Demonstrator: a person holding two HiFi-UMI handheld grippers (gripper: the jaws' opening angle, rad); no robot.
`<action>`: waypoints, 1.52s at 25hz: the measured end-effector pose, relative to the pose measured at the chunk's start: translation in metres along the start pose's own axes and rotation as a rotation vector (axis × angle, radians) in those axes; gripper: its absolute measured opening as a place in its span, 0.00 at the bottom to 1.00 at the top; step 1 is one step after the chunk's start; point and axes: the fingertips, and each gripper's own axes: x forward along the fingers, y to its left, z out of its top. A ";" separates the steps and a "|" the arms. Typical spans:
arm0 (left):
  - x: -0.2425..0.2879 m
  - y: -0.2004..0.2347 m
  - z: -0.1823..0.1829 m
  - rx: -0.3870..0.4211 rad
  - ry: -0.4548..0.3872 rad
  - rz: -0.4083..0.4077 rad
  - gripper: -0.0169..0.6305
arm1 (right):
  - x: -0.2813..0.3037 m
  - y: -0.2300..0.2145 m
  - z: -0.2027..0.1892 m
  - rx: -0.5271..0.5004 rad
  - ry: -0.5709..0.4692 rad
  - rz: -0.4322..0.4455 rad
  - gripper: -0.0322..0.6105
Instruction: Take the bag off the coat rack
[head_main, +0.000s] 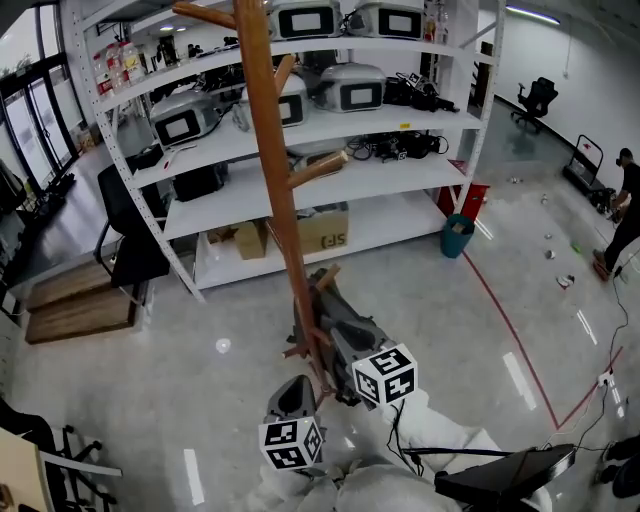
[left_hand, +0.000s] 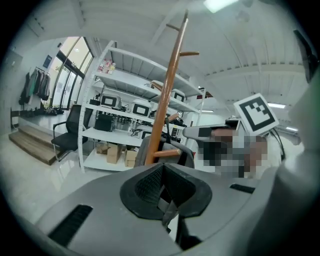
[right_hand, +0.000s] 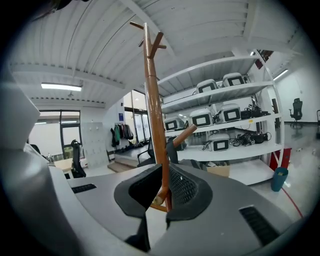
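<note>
Grey bag (head_main: 340, 325) hangs low on the wooden coat rack (head_main: 268, 150), slung over a short peg close to the foot of the pole. Both handheld grippers are held just beside it. The left gripper (left_hand: 165, 200) points at the bag and pole, its jaws drawn close together with only a thin grey sliver between them that I cannot identify. The right gripper (right_hand: 164, 195) has its jaws apart, gripping nothing, with the pole and a low peg visible through the gap. Behind the rack stand white metal shelves (head_main: 300, 190) of grey machines, a cardboard box (head_main: 325, 230) and a black office chair (head_main: 135, 250)
</note>
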 end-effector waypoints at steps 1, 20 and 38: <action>0.000 0.004 0.002 -0.006 -0.005 0.015 0.03 | 0.004 -0.001 0.003 -0.005 0.001 0.008 0.08; -0.027 0.067 -0.002 -0.130 -0.051 0.240 0.03 | 0.071 -0.018 -0.002 -0.174 0.219 0.141 0.22; -0.038 0.068 -0.008 -0.148 -0.054 0.275 0.03 | 0.072 -0.013 -0.005 -0.181 0.195 0.133 0.12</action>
